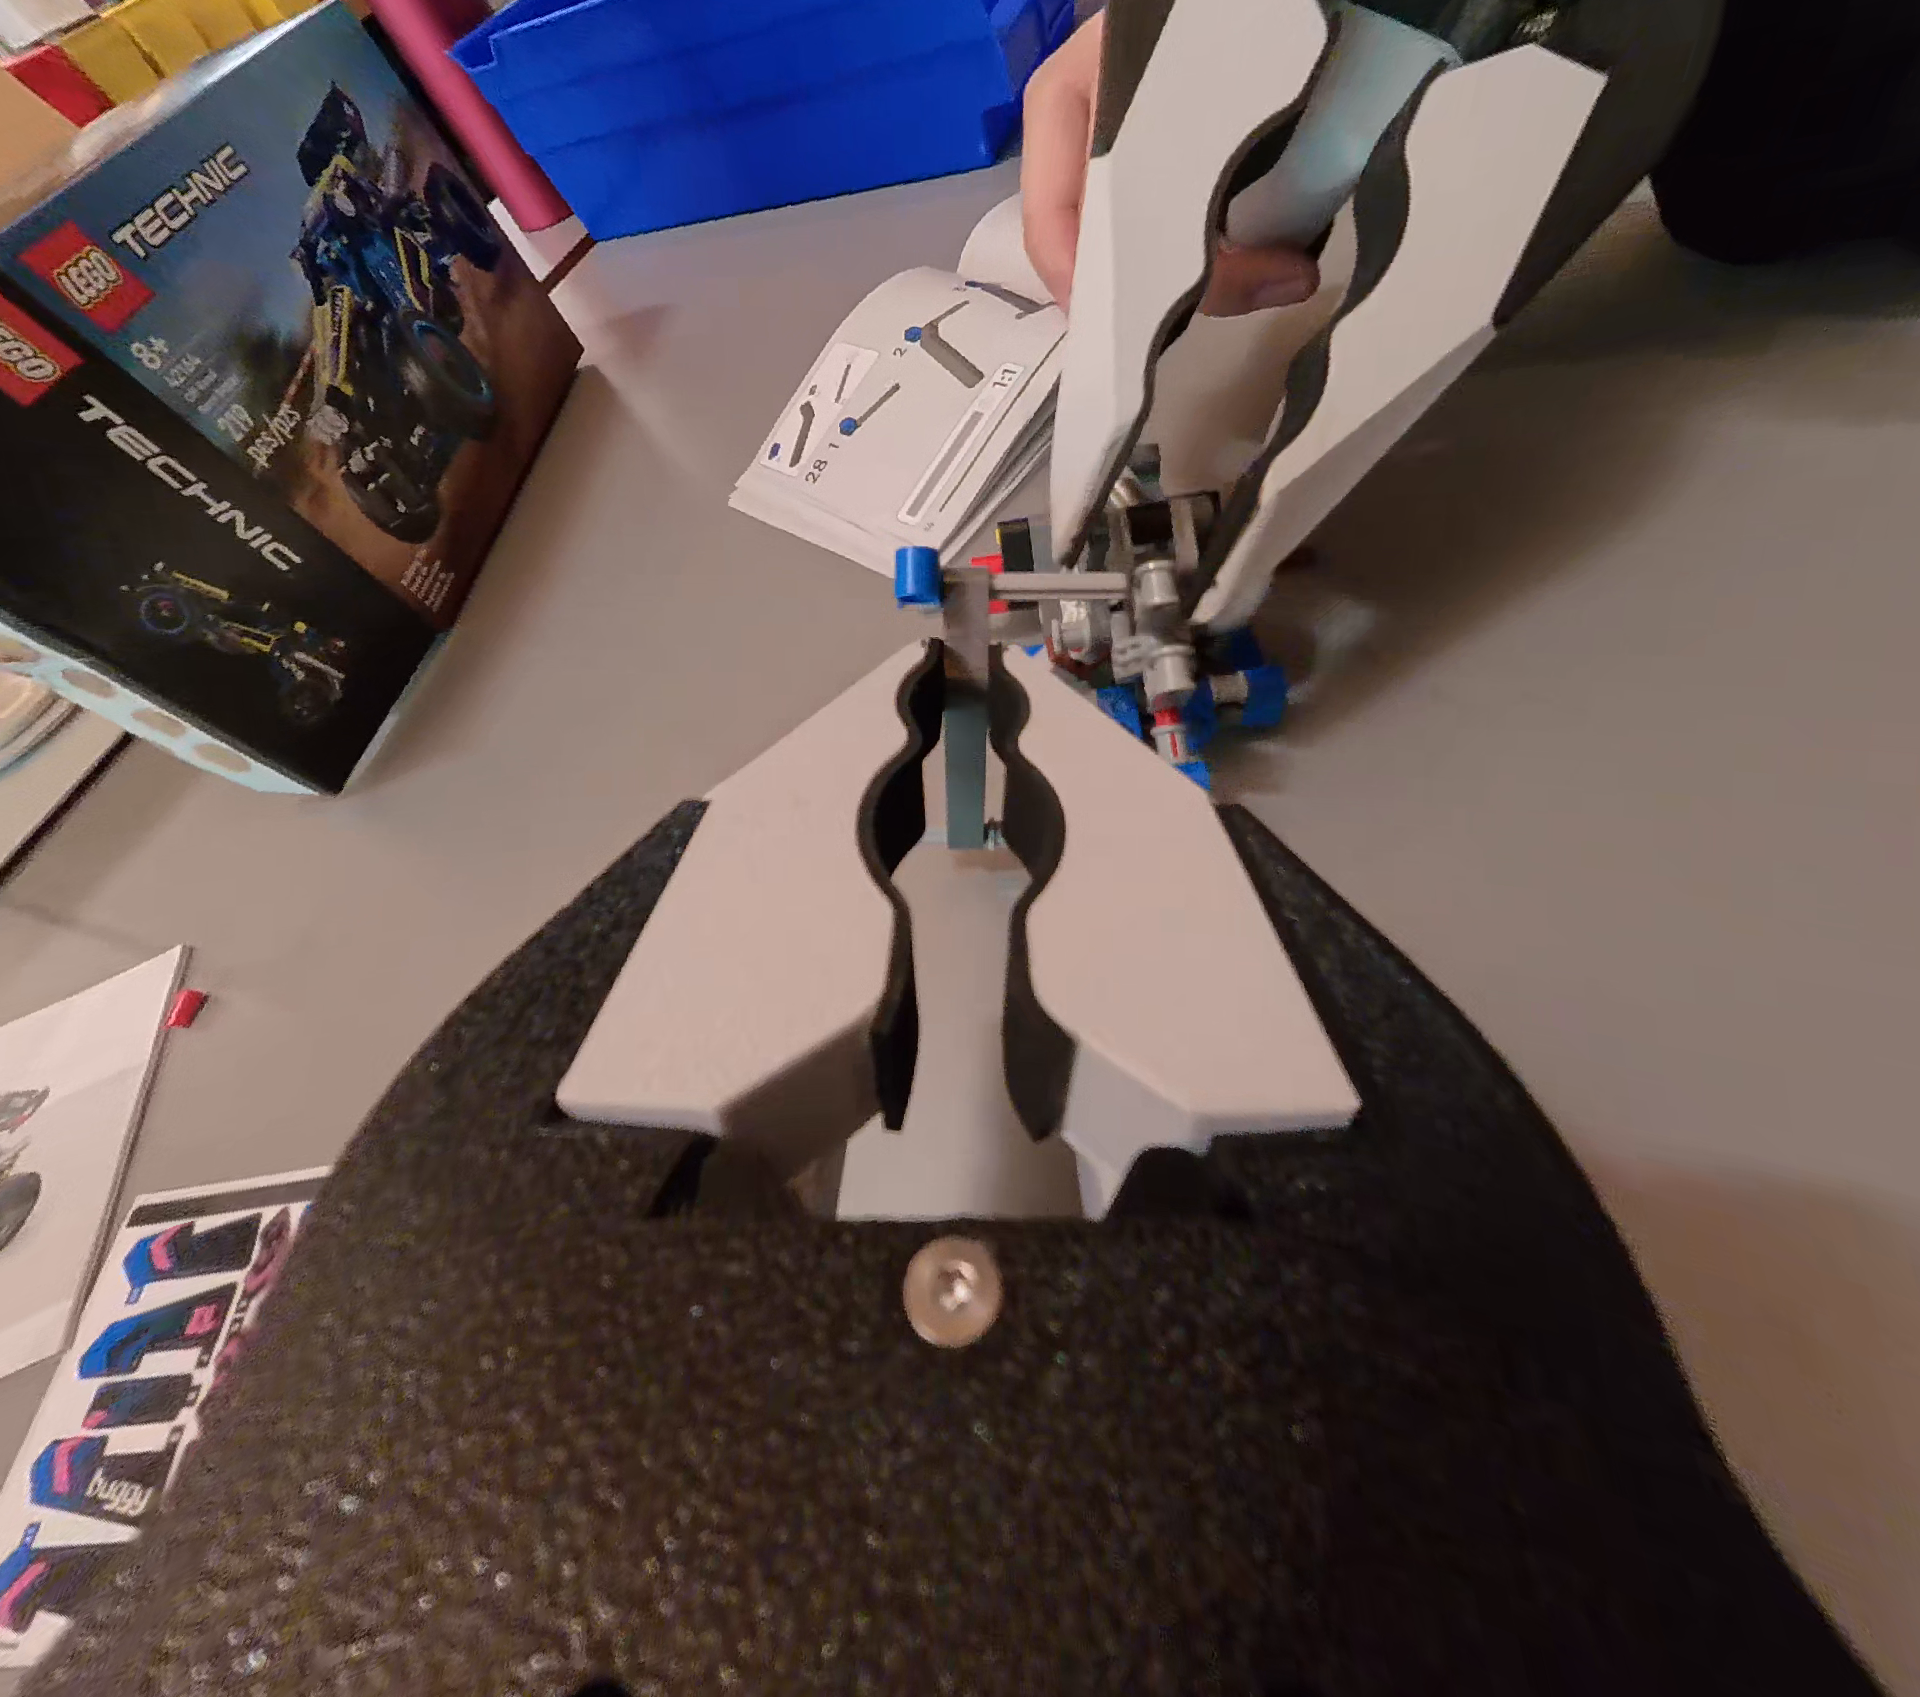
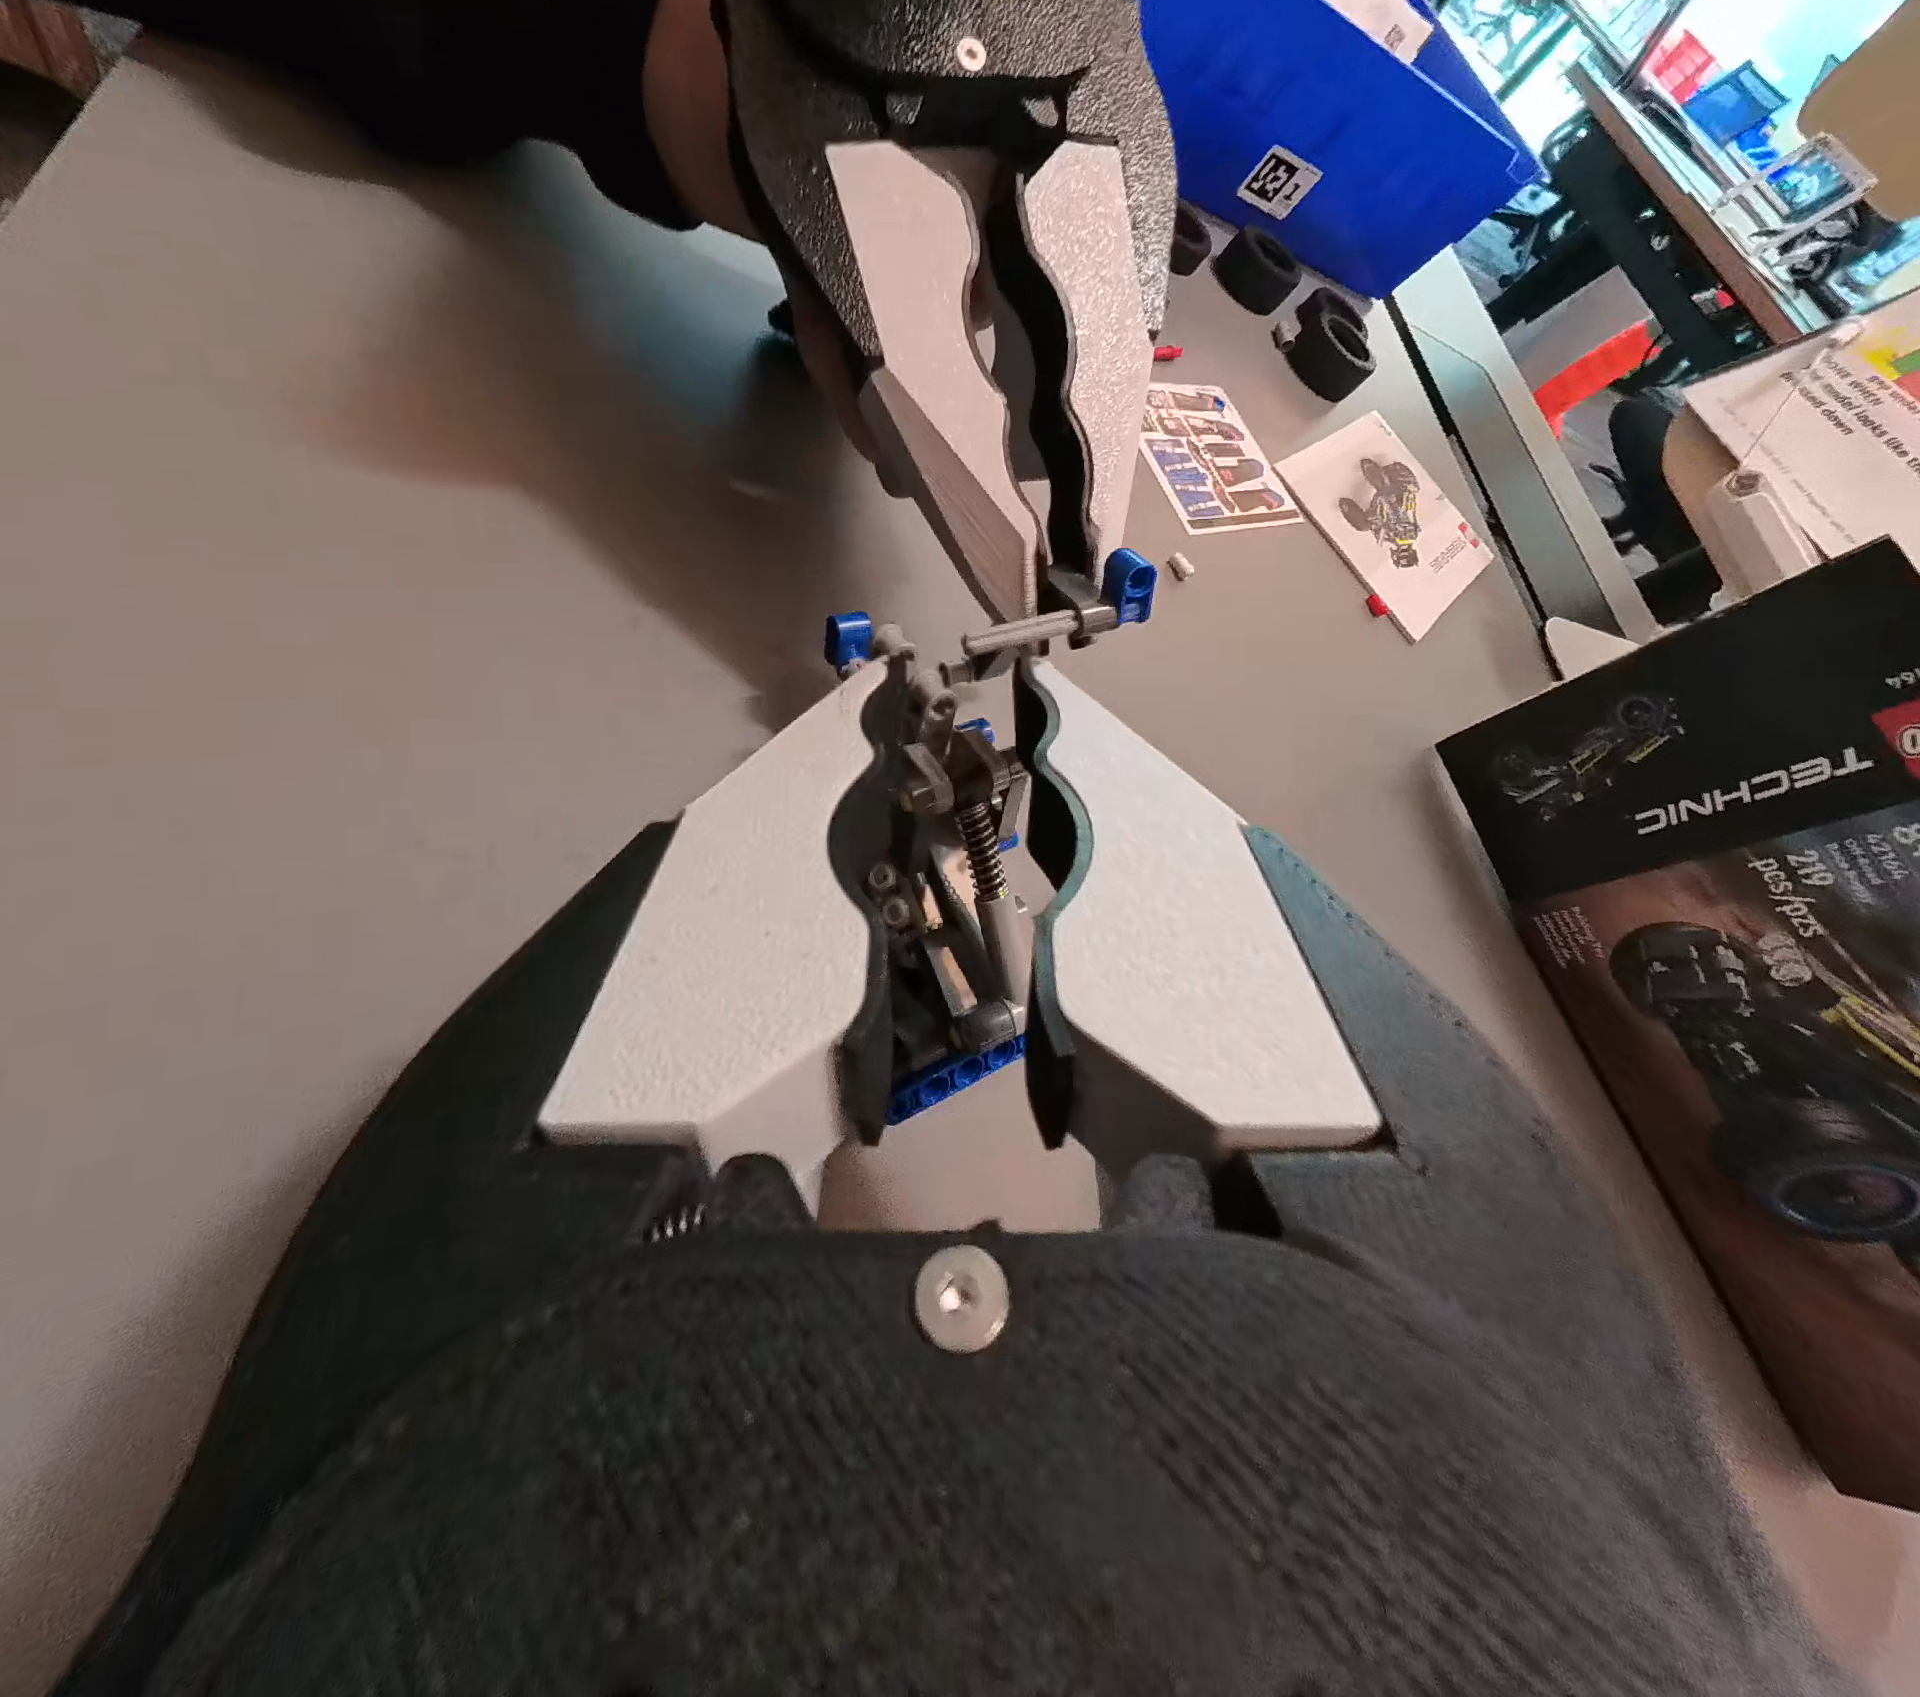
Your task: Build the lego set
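From the left wrist view, the left gripper [image 1: 968, 660] was clamped on a thin grey beam [image 1: 971, 733], pads pinching it from both sides. At the beam's far end a blue connector [image 1: 916, 577] sat on a grey axle [image 1: 1049, 587] that ran across toward the brick chassis [image 1: 1164, 650]. The right gripper [image 1: 1138, 577] came down from above, its fingers straddling that grey and blue chassis on the grey table [image 1: 1558, 816]. Behind it an open instruction booklet [image 1: 904, 421] lay flat, just beside the build. A set box [image 1: 260, 400] stood to the left, a blue bin [image 1: 748, 58] behind, a sticker sheet [image 1: 135, 1315] near the bottom corner.

From the right wrist view, the right gripper [image 2: 951, 691] was closed around the chassis [image 2: 956, 868]: a black coil spring and blue beam showed between the fingers, which hugged it on both sides. Ahead, the left gripper [image 2: 1060, 577] reached in from above, nipping the grey beam [image 2: 1081, 587], whose axle [image 2: 1018, 634] pointed at the chassis front. It was too blurred to tell whether the axle had seated. Black tyres [image 2: 1330, 338] sat well apart, near the bin [image 2: 1330, 89].
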